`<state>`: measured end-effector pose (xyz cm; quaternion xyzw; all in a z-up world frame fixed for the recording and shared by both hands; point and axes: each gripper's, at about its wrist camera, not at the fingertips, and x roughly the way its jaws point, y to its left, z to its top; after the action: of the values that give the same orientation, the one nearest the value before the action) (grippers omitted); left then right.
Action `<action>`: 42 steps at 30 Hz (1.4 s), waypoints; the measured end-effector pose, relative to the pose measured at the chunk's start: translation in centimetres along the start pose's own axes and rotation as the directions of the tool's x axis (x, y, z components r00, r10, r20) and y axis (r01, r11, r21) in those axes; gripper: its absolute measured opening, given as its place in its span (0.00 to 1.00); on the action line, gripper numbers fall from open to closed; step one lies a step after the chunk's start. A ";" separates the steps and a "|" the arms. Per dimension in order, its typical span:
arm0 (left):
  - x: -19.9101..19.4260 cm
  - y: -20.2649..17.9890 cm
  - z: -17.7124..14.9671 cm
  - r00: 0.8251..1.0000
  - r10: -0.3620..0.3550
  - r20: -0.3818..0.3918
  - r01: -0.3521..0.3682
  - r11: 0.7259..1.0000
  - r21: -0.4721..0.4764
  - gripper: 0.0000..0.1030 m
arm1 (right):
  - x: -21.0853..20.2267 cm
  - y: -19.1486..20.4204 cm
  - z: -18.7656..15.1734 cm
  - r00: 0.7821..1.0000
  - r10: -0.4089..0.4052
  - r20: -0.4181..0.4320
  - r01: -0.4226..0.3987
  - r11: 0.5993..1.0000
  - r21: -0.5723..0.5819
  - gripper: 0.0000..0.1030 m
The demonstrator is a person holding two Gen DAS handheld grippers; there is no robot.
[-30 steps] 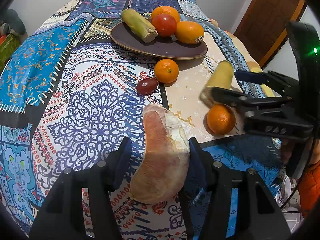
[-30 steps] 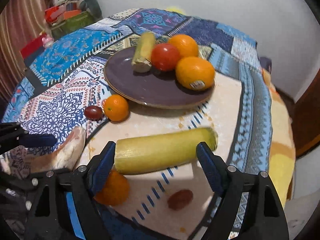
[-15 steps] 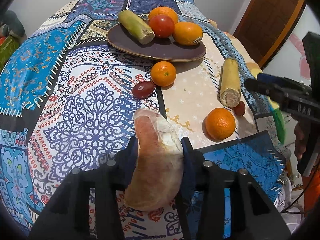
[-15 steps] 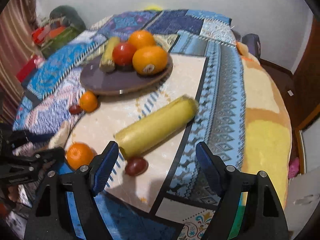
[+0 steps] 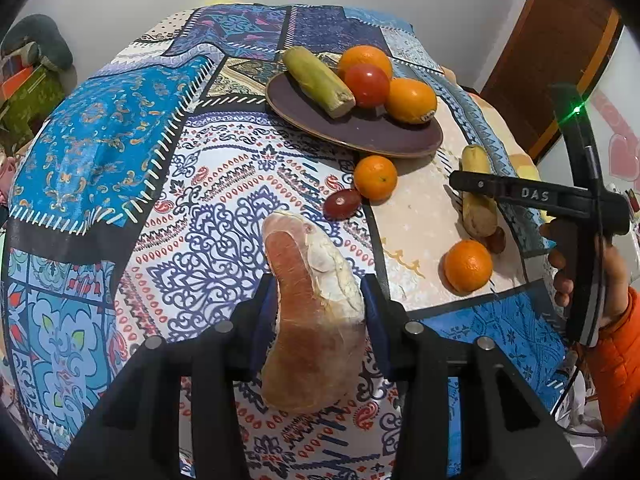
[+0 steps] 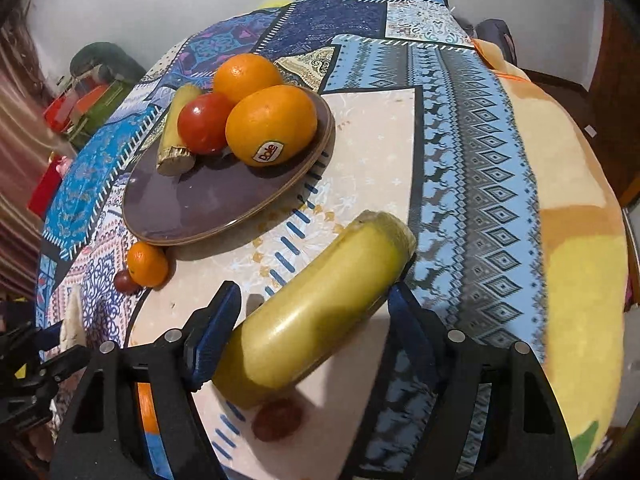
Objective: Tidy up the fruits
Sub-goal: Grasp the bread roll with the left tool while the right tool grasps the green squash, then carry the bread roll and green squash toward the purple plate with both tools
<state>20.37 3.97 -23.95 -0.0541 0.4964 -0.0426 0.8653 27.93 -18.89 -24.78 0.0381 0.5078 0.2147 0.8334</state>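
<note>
**Pomelo wedge gripped, cane piece straddled**

The left gripper is clamped on a peeled pomelo wedge, its blue pads pressed against both sides, the pink flesh sticking out ahead of the fingers above the patterned tablecloth. The jaws have just been closing on it.

The right gripper straddles a yellow-green sugarcane piece lying on the pale patch of the table. Its jaws have just been closing; the left pad looks to be against the cane, but I cannot tell whether the right pad touches it. A small dark red fruit sits just beside the cane's near end.

Farther back, the purple plate holds a shorter cane piece, a red tomato and two oranges. A small mandarin rests just off the plate's rim, with another dark red fruit touching it. A second mandarin lies near the table's edge.
</note>
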 end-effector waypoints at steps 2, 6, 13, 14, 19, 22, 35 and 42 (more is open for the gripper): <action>0.0 0.2 0.2 1.000 0.001 0.004 -0.001 1.000 -0.006 0.41 | 0.3 0.4 0.2 1.000 -0.006 -0.004 0.006 1.000 -0.011 0.62; -0.3 0.4 0.6 1.000 -0.002 0.017 0.002 1.000 -0.017 0.41 | 0.3 -0.1 0.8 1.000 0.026 0.004 -0.026 1.000 0.018 0.45; -1.9 0.2 1.7 0.998 0.000 0.061 0.002 1.000 -0.020 0.33 | -1.5 -0.4 0.4 0.999 0.035 0.036 -0.035 0.999 0.010 0.34; -2.1 0.1 1.9 0.998 -0.006 0.065 0.007 1.000 -0.018 0.29 | -2.1 -0.4 0.2 0.998 0.040 0.047 -0.040 0.999 0.009 0.34; -3.1 0.0 3.2 0.995 -0.024 0.096 0.026 0.999 -0.019 0.07 | -4.9 0.1 0.6 0.991 0.034 0.128 -0.032 0.999 -0.020 0.33; -3.7 -0.2 3.7 0.993 -0.023 0.113 0.025 1.000 -0.014 0.07 | -6.3 0.6 1.0 0.986 0.049 0.158 -0.043 0.998 -0.039 0.32; 2.1 0.1 0.7 0.994 -0.018 -0.111 0.018 1.000 -0.003 0.56 | -8.5 2.0 1.0 0.974 0.078 0.212 -0.063 0.995 -0.076 0.32; 3.4 1.1 0.8 0.997 -0.039 -0.073 0.036 0.998 -0.044 0.46 | -9.0 2.7 1.2 0.971 0.074 0.228 -0.051 0.993 -0.103 0.32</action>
<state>22.80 4.69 -26.58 -0.0801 0.5276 -0.0501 0.8442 24.61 -19.85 -16.00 0.0386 0.3947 0.2592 0.8807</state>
